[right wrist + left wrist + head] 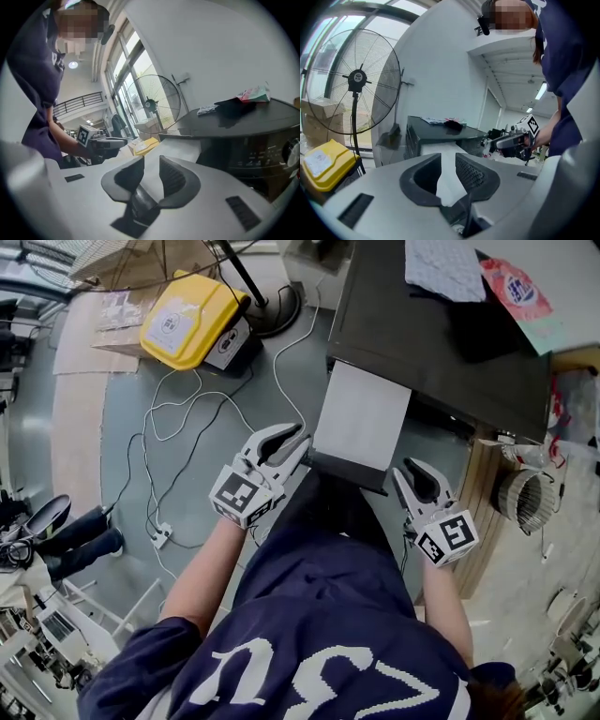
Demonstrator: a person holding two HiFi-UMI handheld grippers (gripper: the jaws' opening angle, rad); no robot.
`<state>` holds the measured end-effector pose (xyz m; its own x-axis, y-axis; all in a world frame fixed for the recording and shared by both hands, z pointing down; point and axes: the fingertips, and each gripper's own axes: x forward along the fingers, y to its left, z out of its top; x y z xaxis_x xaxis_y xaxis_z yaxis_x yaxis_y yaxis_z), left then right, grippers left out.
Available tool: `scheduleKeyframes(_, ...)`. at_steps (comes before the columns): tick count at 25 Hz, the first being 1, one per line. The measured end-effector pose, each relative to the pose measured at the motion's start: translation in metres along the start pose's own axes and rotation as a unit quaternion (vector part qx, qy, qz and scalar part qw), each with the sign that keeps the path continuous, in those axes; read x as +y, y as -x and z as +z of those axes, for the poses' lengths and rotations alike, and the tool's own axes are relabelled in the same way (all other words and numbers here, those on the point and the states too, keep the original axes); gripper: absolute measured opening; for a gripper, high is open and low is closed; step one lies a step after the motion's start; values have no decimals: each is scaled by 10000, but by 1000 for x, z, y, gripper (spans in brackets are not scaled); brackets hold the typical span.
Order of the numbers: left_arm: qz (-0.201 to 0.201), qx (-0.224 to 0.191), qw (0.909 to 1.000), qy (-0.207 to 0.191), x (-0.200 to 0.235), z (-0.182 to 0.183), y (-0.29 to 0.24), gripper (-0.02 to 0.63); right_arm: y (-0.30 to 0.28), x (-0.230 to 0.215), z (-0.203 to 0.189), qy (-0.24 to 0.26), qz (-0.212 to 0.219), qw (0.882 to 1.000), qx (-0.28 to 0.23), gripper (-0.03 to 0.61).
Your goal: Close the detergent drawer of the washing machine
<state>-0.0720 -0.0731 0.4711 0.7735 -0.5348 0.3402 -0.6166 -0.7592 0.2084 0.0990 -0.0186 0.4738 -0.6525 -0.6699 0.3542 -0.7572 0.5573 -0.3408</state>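
Note:
The washing machine (431, 343) is a dark box at the upper right of the head view. Its pale detergent drawer (361, 418) stands pulled out toward me, with a dark front edge. My left gripper (286, 442) hangs just left of the drawer's front corner, open and holding nothing. My right gripper (412, 474) is just right of that front edge, also open and holding nothing. In the left gripper view the drawer (443, 147) shows beyond the parted left gripper (447, 159). The right gripper view shows the drawer (179, 147) past the right gripper (151, 161).
A yellow case (192, 320) and a fan's base (277, 310) stand on the floor at the upper left, with white cables (178, 427) trailing below them. A cloth (445, 268) and a detergent pack (516, 287) lie on the machine's top. A wire basket (525, 498) sits right of it.

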Motion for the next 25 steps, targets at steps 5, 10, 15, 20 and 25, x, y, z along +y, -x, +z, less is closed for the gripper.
scheduleKeyframes(5, -296, 612, 9976, -131, -11, -46, 4, 112, 6, 9, -28, -78, 382, 9989, 258, 137)
scheduleKeyframes(10, -676, 818, 9944, 27, -21, -67, 8, 141, 6, 20, -52, 228, 603, 9953, 722, 181)
scheduleKeyframes(15, -1046, 910, 9903, 87, -30, -70, 12, 173, 2, 36, -65, 299, 921, 9903, 999, 237)
scheduleKeyframes(20, -1312, 1363, 9809, -459, -37, -88, 14, 178, -4, 39, -79, 758, 877, 9837, 1373, 237)
scheduleKeyframes(25, -1125, 1332, 9811, -840, -37, -93, 9, 153, -2, 40, -90, 1368, 658, 9729, 1746, 168)
